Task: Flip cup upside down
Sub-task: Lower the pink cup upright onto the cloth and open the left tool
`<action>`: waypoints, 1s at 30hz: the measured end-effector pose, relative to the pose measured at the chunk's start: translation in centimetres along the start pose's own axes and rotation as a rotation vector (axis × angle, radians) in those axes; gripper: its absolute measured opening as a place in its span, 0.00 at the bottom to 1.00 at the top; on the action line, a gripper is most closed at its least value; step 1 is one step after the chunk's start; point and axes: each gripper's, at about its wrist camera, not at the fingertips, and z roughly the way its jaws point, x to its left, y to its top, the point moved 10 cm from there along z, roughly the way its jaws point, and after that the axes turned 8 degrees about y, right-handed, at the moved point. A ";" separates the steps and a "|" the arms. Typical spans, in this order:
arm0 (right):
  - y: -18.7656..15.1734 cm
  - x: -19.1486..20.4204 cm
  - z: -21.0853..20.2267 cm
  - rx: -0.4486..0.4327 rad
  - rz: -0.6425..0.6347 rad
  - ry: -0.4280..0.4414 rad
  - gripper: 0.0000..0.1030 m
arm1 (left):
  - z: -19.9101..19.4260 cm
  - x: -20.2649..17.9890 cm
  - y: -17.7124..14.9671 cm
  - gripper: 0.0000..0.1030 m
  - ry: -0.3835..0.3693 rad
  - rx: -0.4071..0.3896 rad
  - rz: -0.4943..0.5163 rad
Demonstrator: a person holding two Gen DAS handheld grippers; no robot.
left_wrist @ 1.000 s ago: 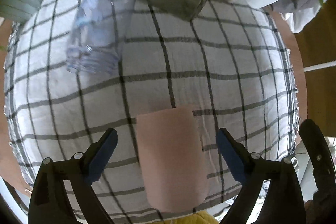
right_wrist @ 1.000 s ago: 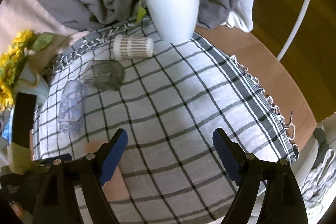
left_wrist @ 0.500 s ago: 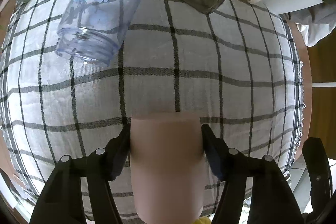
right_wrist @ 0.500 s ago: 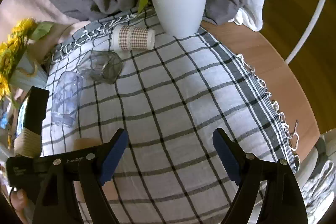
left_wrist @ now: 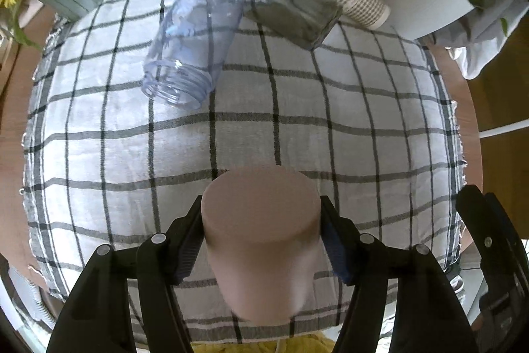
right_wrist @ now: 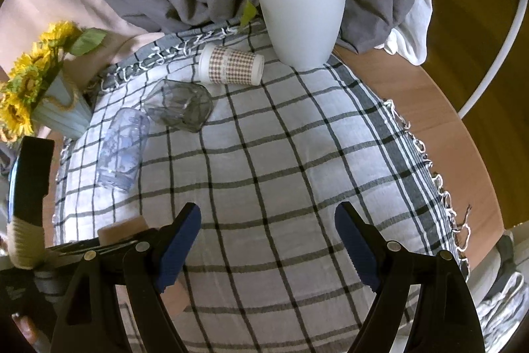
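A plain pink cup (left_wrist: 261, 230) is clamped between the two fingers of my left gripper (left_wrist: 261, 240), lifted off the checked cloth, its flat base facing the camera. In the right wrist view a bit of the pink cup (right_wrist: 120, 229) shows at the lower left behind my left gripper's body. My right gripper (right_wrist: 267, 240) is open and empty above the cloth, to the right of the cup.
On the checked cloth (left_wrist: 330, 108) lie a clear blue tumbler (left_wrist: 191, 45), a grey glass (left_wrist: 294, 12) and a checked paper cup (left_wrist: 357, 0), all on their sides. A white plant pot (right_wrist: 301, 25) stands at the back, a sunflower vase (right_wrist: 56, 108) at the left.
My left gripper closed on the pink cup, then lifted and tilted it so its base faces the camera. My right gripper stayed open and barely shifted.
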 end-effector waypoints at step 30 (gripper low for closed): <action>0.8 1.5 -1.9 -0.061 -0.029 0.053 0.81 | -3.0 0.0 1.7 0.40 0.015 -0.136 0.040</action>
